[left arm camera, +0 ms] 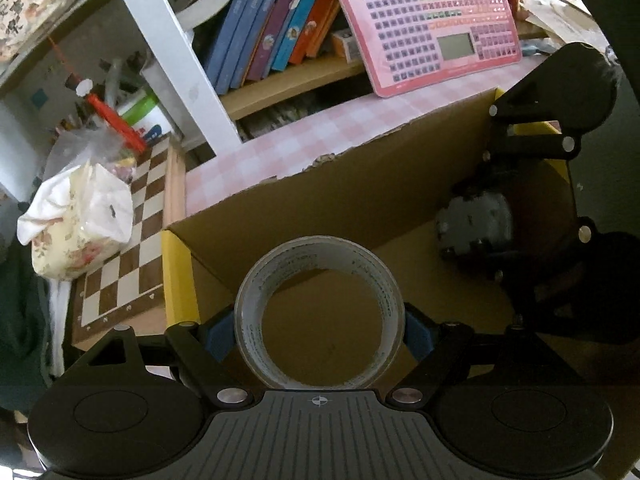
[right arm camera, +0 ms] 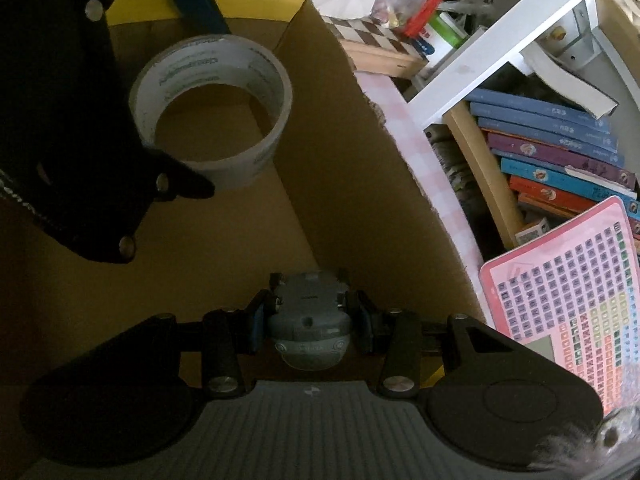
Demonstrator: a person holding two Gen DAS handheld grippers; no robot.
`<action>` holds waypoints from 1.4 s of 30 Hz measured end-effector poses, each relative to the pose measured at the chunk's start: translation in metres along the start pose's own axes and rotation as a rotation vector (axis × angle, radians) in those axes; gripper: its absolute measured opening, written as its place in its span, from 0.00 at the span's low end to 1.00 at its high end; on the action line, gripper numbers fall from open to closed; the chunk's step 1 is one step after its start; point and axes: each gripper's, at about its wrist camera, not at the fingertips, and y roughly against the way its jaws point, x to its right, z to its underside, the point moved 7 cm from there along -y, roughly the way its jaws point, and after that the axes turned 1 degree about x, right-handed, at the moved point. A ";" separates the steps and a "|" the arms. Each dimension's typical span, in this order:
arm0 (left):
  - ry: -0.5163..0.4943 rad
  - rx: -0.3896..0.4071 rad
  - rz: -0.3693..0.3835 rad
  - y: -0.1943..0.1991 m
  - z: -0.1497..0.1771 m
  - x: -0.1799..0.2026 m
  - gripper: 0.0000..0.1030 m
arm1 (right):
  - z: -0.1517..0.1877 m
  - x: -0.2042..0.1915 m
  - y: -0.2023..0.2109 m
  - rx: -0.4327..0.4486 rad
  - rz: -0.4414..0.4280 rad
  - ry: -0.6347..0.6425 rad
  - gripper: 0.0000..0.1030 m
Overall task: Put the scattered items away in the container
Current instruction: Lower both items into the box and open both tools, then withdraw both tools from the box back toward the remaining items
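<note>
The cardboard box (left arm camera: 320, 208) stands open on a pink checked tabletop (left arm camera: 280, 152), its short rims edged in yellow tape (left arm camera: 178, 280), and both grippers reach down into it. The left gripper (left arm camera: 320, 328) has its jaws set wide and pressed against the outer sides of a roll of clear packing tape (left arm camera: 320, 308), the blue pads (left arm camera: 220, 332) touching the roll left and right; the roll stands with its hole facing the camera, above the brown box floor. From the right wrist view the same roll (right arm camera: 212, 112) sits at the far yellow-edged end of the box, gripped by the black linkage of the left tool.

The right gripper (right arm camera: 308, 320) has its jaws close together, clamped on a small grey toy car (right arm camera: 308, 316) whose black wheels meet the pads on either side. In the left view that car (left arm camera: 474, 228) is low inside the box near its right end, well apart from the roll.

Outside the box, a wooden chessboard (left arm camera: 128, 240) lies beside the left end with a floral tissue pack (left arm camera: 76, 216) on it. A pink toy keyboard (left arm camera: 424, 20) leans against a row of books (left arm camera: 272, 24) on the shelf behind
</note>
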 end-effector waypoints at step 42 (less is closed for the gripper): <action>0.257 0.381 0.008 0.228 0.107 -0.008 0.89 | 0.029 -0.049 0.244 0.378 0.177 -0.589 0.67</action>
